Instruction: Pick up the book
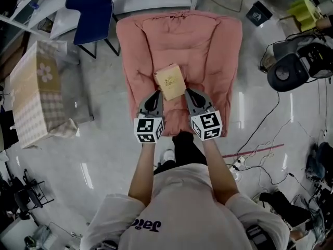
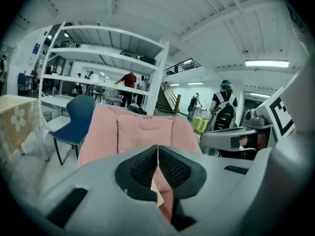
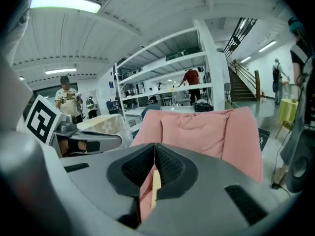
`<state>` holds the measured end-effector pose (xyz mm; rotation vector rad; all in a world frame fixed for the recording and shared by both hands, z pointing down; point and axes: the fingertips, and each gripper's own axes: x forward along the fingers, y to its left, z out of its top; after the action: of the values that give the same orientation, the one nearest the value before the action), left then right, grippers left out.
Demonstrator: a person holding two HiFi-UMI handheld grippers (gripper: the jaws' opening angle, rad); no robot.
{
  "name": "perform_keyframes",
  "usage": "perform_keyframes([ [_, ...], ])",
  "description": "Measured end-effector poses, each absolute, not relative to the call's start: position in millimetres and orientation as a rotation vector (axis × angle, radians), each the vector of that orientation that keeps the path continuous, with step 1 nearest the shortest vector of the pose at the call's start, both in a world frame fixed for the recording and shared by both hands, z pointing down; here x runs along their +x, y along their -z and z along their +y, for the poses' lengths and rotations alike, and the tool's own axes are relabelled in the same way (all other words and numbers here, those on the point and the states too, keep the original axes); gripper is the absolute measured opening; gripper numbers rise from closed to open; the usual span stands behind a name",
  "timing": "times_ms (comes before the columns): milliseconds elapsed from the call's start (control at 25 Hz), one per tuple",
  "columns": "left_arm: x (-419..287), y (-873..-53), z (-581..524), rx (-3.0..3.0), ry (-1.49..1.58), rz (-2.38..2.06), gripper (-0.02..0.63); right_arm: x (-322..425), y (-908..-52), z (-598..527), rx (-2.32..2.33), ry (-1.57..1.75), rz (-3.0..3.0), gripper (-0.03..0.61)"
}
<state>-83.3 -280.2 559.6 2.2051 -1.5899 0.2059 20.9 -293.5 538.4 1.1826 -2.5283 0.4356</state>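
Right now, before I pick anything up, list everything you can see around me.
armchair: one, pink, straight ahead
book: one, tan, on the armchair's seat
chair: one, blue, behind the armchair, left
covered table: one, beige check with flower, far left
cables: several, black and white, floor at right
round device: one, black, floor at right
left gripper: one, grey, jaws shut and empty, near the book's left side
right gripper: one, grey, jaws shut and empty, near the book's right side
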Motion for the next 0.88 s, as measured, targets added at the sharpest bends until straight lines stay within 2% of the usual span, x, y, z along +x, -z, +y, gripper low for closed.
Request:
perform_keyframes([
  [880,-82.4,-809.8,-323.5,1.823,-0.400,-1.452,0.018,38.7,-791.6,-363.5,0.908,-0.633,-2.247,0.014],
])
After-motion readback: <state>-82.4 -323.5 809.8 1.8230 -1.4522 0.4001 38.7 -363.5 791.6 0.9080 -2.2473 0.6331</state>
